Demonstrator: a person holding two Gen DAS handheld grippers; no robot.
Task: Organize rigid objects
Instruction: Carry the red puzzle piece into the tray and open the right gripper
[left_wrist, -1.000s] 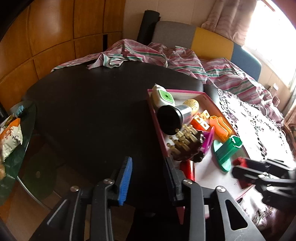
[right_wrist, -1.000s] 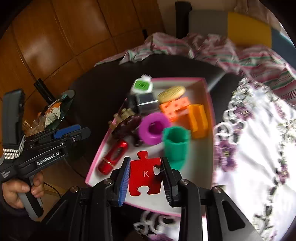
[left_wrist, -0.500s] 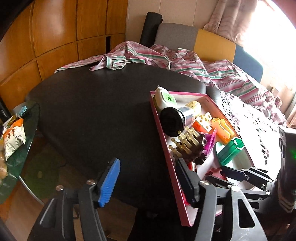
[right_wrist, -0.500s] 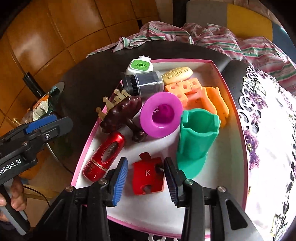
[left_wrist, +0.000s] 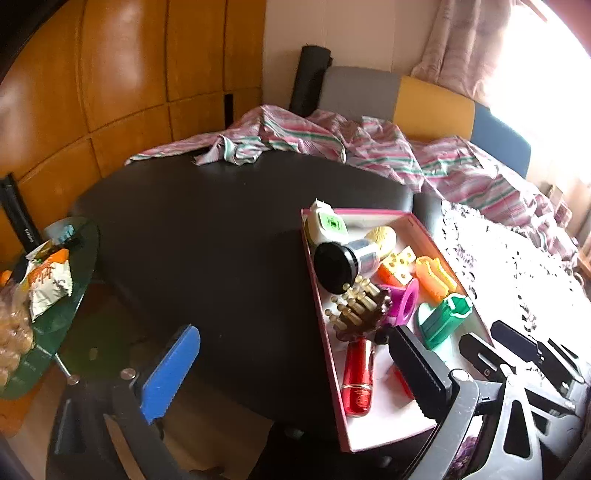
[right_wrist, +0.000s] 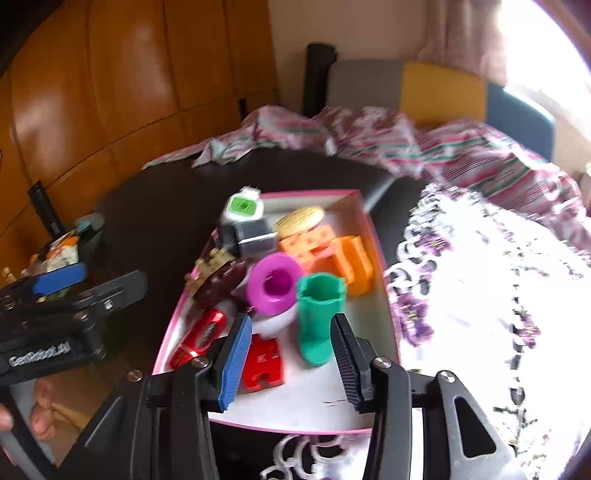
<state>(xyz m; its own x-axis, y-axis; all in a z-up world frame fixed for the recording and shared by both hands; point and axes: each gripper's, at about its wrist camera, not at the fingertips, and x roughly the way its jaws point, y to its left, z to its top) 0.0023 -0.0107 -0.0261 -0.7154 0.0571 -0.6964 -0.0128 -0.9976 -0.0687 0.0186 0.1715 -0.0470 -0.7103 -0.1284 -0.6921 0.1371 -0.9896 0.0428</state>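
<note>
fingers (left_wrist: 415, 373) hide most of red puzzle piece (left_wrist: 400, 378).

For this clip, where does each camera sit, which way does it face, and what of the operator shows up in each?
Left wrist: rides the left claw, left of the pink tray, facing across the dark table toward the striped cloth; its own open fingers and the right claw's tips show.
Right wrist: rides the right claw at the tray's near edge, looking along the tray; its open fingers, the left claw and the person's left hand show.
Shared: tray, red bottle, green boot-shaped piece, purple ring.
</note>
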